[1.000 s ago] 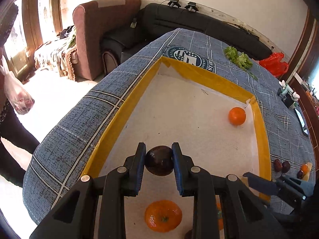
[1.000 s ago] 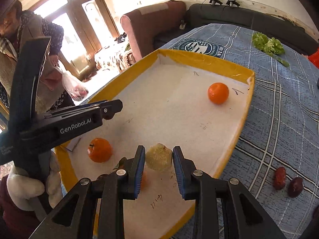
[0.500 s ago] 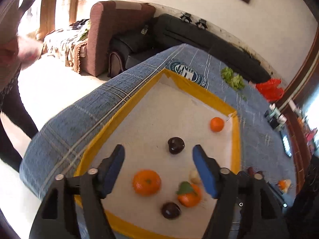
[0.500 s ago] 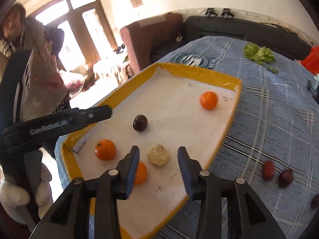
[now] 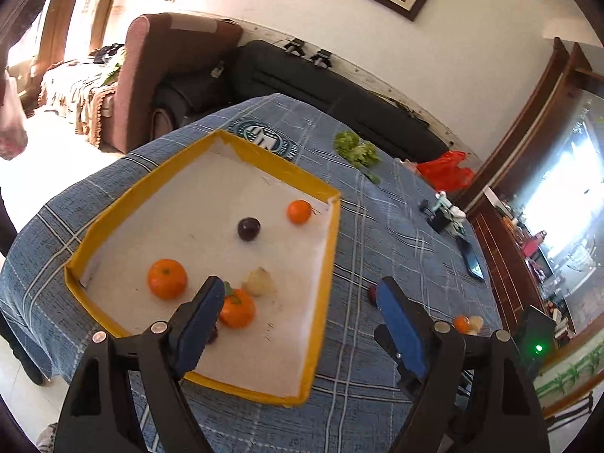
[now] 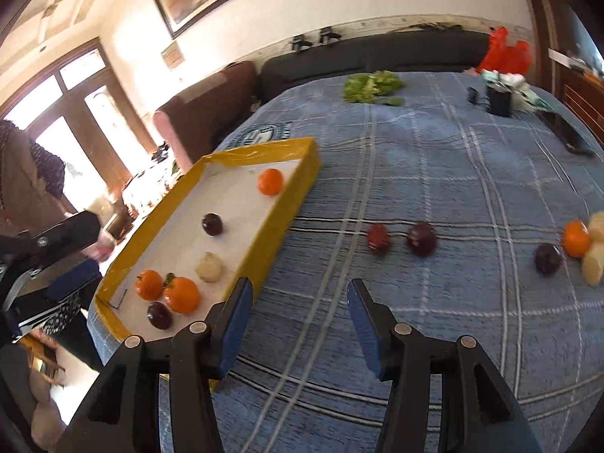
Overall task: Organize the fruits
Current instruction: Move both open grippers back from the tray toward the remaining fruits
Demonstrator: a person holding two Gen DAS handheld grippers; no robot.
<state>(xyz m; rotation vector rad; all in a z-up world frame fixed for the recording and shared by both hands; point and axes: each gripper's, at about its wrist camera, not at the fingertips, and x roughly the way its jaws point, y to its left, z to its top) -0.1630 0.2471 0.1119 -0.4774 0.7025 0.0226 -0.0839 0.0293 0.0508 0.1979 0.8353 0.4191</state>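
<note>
A yellow-rimmed white tray lies on the blue plaid table. In it are oranges, a dark plum and a pale lumpy fruit. A second dark plum lies at the tray's near corner. My left gripper is open and empty, raised above the tray's near end. My right gripper is open and empty over the cloth right of the tray. Loose on the cloth are two dark red fruits, another plum, an orange and pale pieces.
Green lettuce, a red bag and small dark items lie at the table's far side. A black sofa and a brown armchair stand behind. A person stands at the left.
Both grippers opened, letting go of the dark plum and the pale fruit into the tray, then pulled back and up. The right gripper swung right over the cloth.
</note>
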